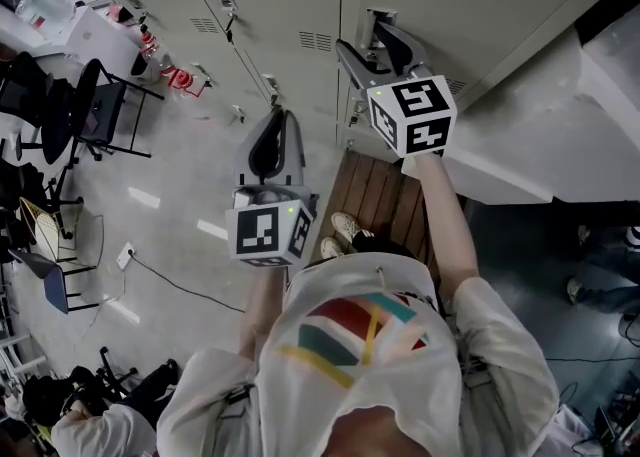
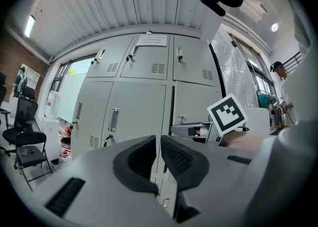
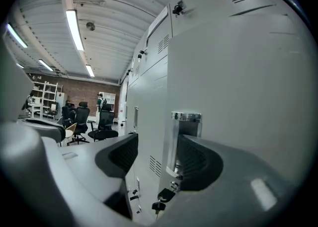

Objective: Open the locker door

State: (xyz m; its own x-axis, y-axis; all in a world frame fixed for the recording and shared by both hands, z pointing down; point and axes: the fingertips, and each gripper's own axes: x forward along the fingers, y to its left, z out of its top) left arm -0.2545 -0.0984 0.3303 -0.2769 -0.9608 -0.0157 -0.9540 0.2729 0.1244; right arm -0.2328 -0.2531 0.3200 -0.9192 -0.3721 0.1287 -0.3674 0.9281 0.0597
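A wall of grey lockers [image 1: 290, 5] fills the top of the head view. My right gripper [image 1: 365, 37] is up against one locker door [image 3: 238, 87], open, with its jaws on either side of the door's left edge. The chrome recessed handle [image 3: 185, 117] is just in front of the right finger [image 3: 198, 159], and I cannot tell whether they touch. A key [image 3: 159, 205] hangs in the lock below the handle. My left gripper [image 1: 278, 117] hangs lower and further back, clear of the lockers. In its own view the left gripper [image 2: 159, 139] is shut on nothing.
Black office chairs [image 1: 95, 110] stand on the floor to the left. A wooden floor board [image 1: 380, 195] lies under the person's feet. A white cabinet top [image 1: 540, 135] juts out at the right. Another person [image 1: 90, 430] crouches at bottom left. A paper notice [image 2: 153, 39] hangs on an upper locker.
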